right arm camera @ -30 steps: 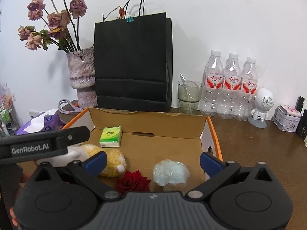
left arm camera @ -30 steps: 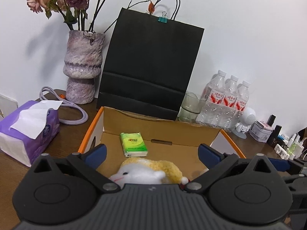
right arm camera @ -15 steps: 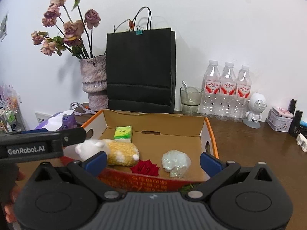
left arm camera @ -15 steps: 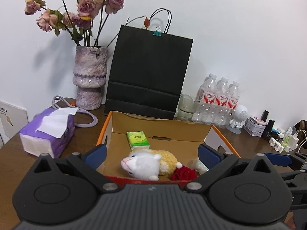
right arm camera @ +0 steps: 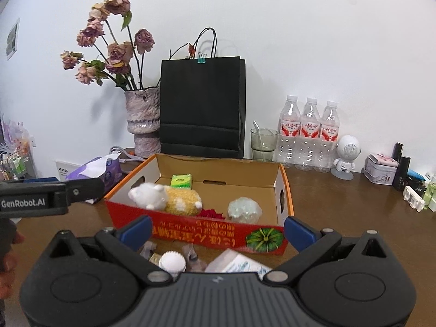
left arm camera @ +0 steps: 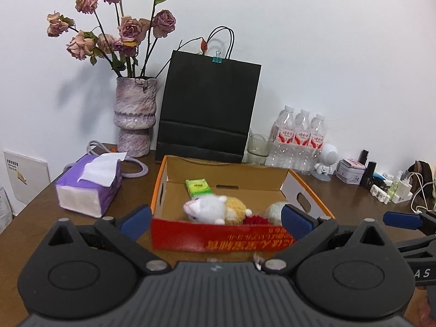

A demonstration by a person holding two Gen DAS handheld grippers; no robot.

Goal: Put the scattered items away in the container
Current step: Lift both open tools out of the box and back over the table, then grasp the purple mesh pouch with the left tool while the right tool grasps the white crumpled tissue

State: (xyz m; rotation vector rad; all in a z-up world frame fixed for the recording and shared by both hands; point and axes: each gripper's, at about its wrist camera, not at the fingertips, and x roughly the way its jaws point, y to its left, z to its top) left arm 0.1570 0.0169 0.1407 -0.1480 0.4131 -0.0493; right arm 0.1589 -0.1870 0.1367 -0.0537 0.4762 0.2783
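An open cardboard box (left arm camera: pixel 223 238) (right arm camera: pixel 207 235) with a red front wall stands on the brown table. Inside lie a white and yellow plush toy (left arm camera: pixel 215 209) (right arm camera: pixel 166 199), a green tissue pack (left arm camera: pixel 197 186) (right arm camera: pixel 182 180), a red rose (left arm camera: pixel 254 220) (right arm camera: pixel 211 214) and a pale wrapped ball (right arm camera: pixel 244 209). My left gripper (left arm camera: pixel 218 222) is open and empty, in front of the box. My right gripper (right arm camera: pixel 218 229) is open and empty, also in front of the box. Small loose items, a white cap (right arm camera: pixel 172 261) and a white packet (right arm camera: pixel 237 263), lie on the table before the box.
Behind the box stand a black paper bag (left arm camera: pixel 208 109), a vase with dried roses (left arm camera: pixel 135 120), a glass (right arm camera: pixel 263 143) and three water bottles (right arm camera: pixel 310 133). A purple tissue box (left arm camera: pixel 88 184) lies left. Small toiletries and a tin (right arm camera: pixel 380 167) crowd the right side.
Both grippers have pulled back and up from over the box. The plush toy stays inside the box. The loose items in front of the box have come into the right wrist view.
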